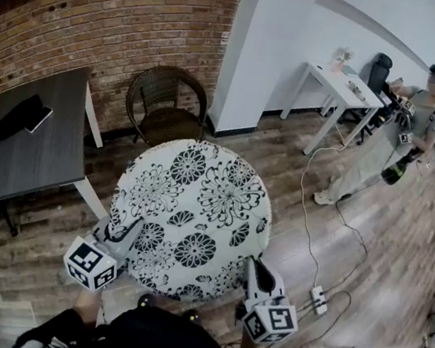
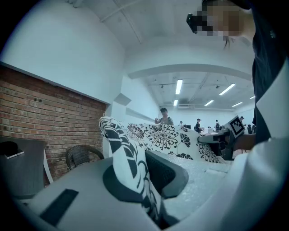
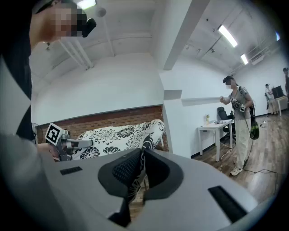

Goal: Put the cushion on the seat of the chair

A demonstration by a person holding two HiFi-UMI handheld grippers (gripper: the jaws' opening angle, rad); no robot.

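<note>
A round white cushion (image 1: 191, 216) with black flowers hangs level in front of me, held by both grippers at its near edge. My left gripper (image 1: 126, 236) is shut on the cushion's near-left rim (image 2: 131, 167). My right gripper (image 1: 253, 271) is shut on the near-right rim (image 3: 141, 173). The dark wicker chair (image 1: 165, 106) stands beyond the cushion against the brick wall, and its seat (image 1: 168, 124) shows just past the cushion's far edge. In the left gripper view the chair (image 2: 81, 155) appears small at the left.
A dark table (image 1: 14, 146) with a black case and a red thing stands at the left. A white desk (image 1: 338, 90) and a person (image 1: 394, 142) are at the far right. Cables and a power strip (image 1: 318, 299) lie on the wood floor.
</note>
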